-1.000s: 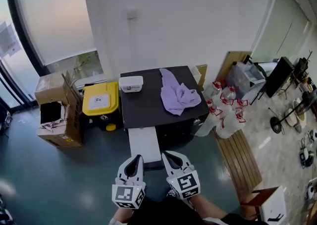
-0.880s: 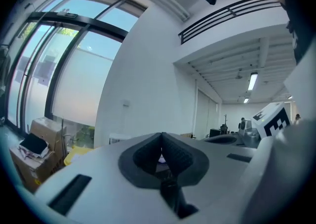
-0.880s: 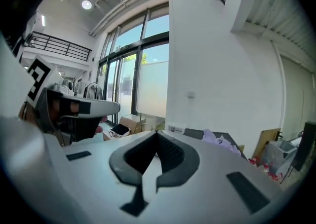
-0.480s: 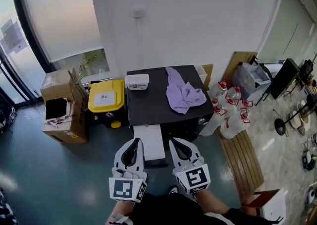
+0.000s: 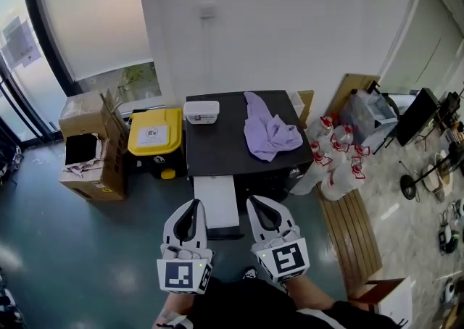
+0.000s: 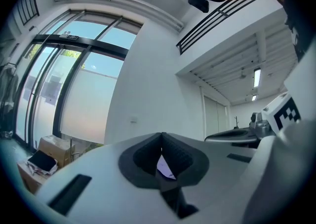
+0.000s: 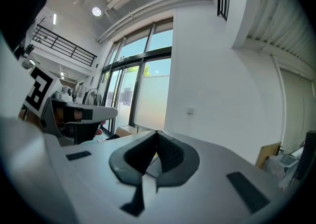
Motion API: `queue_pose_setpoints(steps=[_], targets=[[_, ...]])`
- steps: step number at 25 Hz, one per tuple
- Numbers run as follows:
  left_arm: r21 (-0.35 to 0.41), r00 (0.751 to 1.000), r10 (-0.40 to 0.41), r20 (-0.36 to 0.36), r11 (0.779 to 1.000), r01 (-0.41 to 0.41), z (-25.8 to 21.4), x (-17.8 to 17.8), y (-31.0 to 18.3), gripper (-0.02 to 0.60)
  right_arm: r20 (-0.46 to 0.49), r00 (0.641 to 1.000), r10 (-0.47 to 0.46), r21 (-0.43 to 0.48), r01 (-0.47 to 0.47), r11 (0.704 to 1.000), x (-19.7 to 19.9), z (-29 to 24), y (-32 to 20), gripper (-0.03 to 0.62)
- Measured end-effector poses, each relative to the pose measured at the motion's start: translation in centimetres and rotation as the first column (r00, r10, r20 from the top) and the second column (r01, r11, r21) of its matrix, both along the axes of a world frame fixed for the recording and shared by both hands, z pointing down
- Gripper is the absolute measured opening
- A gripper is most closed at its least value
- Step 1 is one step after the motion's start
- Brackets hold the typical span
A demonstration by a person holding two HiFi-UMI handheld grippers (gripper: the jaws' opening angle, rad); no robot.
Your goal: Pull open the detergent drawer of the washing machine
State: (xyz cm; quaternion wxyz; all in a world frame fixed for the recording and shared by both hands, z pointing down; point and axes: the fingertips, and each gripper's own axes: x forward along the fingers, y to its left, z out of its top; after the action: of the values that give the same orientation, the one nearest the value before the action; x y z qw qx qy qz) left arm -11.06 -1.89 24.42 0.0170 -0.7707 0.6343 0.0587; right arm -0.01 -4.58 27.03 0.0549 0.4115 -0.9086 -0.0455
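A box (image 5: 90, 148) and a yellow bin (image 5: 154, 134) stand left of the dark washer (image 5: 225, 148), which carries a white tub (image 5: 201, 111) and a purple cloth (image 5: 270, 132). Its white drawer (image 5: 215, 203) juts out from the left of its front. In the head view the left gripper (image 5: 193, 205) and right gripper (image 5: 255, 203) sit either side of the drawer's outer end, both clenched on nothing, with bottles (image 5: 335, 168) on the floor at the right.

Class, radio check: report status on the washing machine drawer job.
Left gripper shut, empty; right gripper shut, empty. White drawer appears pulled out from washing machine. Nothing in the way.
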Motion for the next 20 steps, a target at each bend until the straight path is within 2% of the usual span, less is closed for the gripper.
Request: queue_pose_setpoints(steps=[6,20], targets=[[-0.003,1.000,-0.002,-0.004,1.000,0.002,-0.2,0.3,0.5,0.021,-0.018,1.000,-0.008,0.041,0.009,0.999,0.2,-1.5,0.5,0.008],[-0.016,0.999,-0.031,0.011,0.999,0.032,0.2,-0.5,0.4,0.021,-0.031,0.999,0.021,0.028,-0.020,0.999,1.3,-0.7,0.0,0.008]])
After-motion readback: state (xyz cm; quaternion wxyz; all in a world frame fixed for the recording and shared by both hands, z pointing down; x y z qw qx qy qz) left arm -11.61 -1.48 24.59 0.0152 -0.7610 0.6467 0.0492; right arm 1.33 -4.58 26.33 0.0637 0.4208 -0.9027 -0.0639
